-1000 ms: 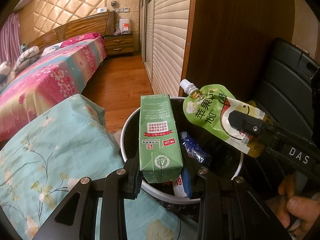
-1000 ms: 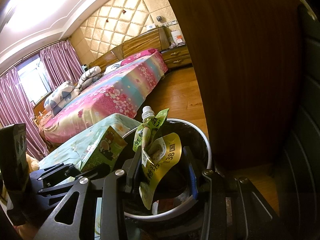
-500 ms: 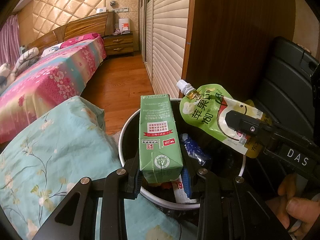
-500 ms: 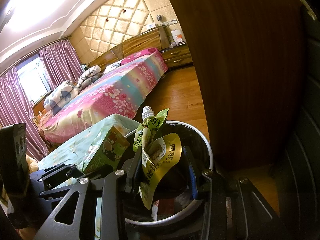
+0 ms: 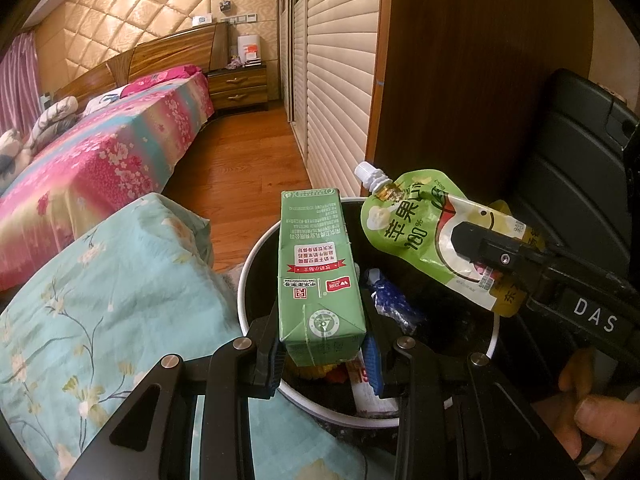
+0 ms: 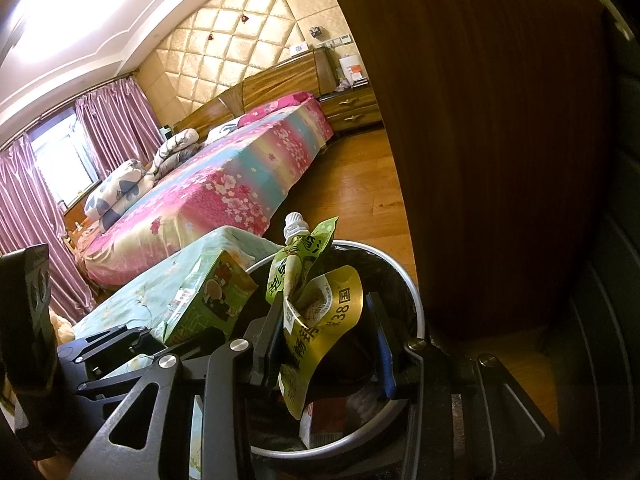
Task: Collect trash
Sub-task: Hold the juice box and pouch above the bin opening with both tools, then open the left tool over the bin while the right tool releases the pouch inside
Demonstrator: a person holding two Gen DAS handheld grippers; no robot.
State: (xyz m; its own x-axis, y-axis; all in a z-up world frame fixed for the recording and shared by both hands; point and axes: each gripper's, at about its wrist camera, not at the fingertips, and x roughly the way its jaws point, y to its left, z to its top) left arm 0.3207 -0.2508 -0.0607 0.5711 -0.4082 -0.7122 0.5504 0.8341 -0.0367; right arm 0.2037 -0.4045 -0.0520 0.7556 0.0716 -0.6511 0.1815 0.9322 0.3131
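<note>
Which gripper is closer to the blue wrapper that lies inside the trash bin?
Left. The left gripper holds the green carton right beside the blue wrapper in the trash bin. The right gripper holds the juice pouch higher, further toward the bin's right side.

Green carton (image 5: pixel 320 276) and crumpled spouted pouch (image 5: pixel 436 240) above bin (image 5: pixel 246 276).

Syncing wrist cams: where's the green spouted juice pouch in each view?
Left wrist: green spouted juice pouch right of centre, in the right gripper.
Right wrist: pouch bottom centre, seen edge-on.
Shared landmark: white-rimmed trash bin under the pouch.
</note>
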